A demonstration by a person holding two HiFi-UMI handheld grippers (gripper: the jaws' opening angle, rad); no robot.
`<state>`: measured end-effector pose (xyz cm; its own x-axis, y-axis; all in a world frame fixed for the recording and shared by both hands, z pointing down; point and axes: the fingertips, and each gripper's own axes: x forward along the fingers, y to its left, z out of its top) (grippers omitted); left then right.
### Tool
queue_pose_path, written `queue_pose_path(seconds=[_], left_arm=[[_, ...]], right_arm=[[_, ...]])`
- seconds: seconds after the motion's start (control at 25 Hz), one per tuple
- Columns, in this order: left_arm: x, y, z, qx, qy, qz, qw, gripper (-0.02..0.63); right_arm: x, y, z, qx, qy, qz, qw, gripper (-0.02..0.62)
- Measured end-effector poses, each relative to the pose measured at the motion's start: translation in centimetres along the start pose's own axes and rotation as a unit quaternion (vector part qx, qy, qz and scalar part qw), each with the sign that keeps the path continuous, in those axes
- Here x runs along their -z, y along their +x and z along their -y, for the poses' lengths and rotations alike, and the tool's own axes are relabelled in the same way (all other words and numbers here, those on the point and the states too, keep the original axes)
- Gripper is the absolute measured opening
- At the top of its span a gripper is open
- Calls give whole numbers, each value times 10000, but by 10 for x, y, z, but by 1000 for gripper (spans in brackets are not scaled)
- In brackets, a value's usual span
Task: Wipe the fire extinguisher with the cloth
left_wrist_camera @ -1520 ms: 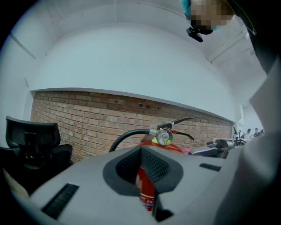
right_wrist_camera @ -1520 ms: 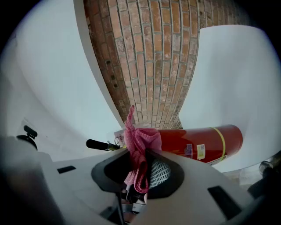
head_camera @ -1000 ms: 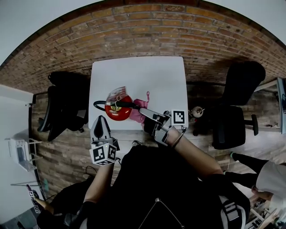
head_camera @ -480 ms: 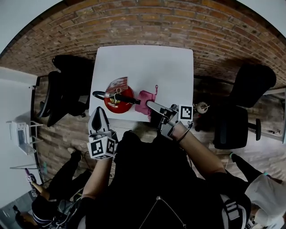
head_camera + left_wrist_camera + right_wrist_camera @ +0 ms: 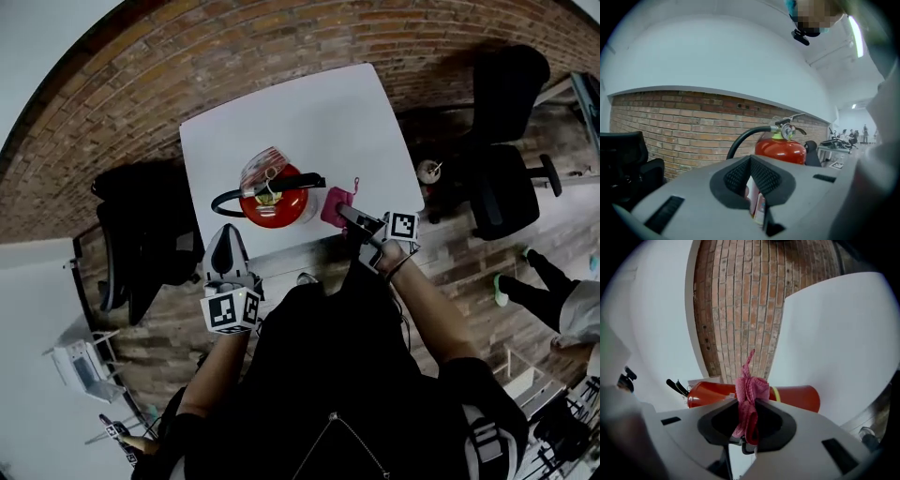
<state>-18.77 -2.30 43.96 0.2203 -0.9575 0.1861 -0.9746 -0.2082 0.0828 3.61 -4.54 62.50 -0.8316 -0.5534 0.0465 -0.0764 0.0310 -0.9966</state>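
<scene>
A red fire extinguisher (image 5: 274, 199) with a black hose (image 5: 223, 201) stands on the white table (image 5: 309, 112) near its front edge. My right gripper (image 5: 349, 216) is shut on a bunched pink cloth (image 5: 336, 204) just right of the cylinder. In the right gripper view the cloth (image 5: 750, 394) sticks up out of the right gripper (image 5: 747, 405), with the extinguisher (image 5: 797, 398) close behind. My left gripper (image 5: 226, 236) hangs shut and empty at the front edge, left of the extinguisher. In the left gripper view the left gripper (image 5: 750, 161) points at the extinguisher (image 5: 780, 150).
Black office chairs stand left of the table (image 5: 141, 225) and to its right (image 5: 502, 183). A small round cup-like thing (image 5: 429, 171) sits off the table's right corner. The floor is brick-patterned. People stand far off at the right (image 5: 855, 136).
The head camera has swung, so the table sits turned in view. The cloth, flat on the table earlier, is now bunched in the right jaws beside the extinguisher. The left gripper stays at the front edge.
</scene>
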Motion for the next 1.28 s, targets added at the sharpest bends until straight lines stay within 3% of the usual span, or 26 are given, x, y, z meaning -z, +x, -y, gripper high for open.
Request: queue_pose_path(seconds=[0.2, 0.4, 0.8, 1.04, 1.28], left_arm=[[11, -9, 2, 673, 204, -165, 9974, 29], [13, -20, 7, 720, 198, -272, 9968, 30], [25, -23, 14, 145, 127, -510, 9985, 31], [28, -34, 10, -289, 24, -530, 9982, 30], [32, -48, 8, -577, -47, -509, 9970, 30]], right_arm=[[28, -11, 57, 641, 133, 553, 9963, 103], [49, -3, 103, 1000, 70, 551, 9934, 103], [57, 30, 179, 1549, 278, 297, 9871, 103], [59, 41, 188, 1715, 131, 333, 9845, 103], [60, 47, 186, 1609, 362, 360, 9857, 103]])
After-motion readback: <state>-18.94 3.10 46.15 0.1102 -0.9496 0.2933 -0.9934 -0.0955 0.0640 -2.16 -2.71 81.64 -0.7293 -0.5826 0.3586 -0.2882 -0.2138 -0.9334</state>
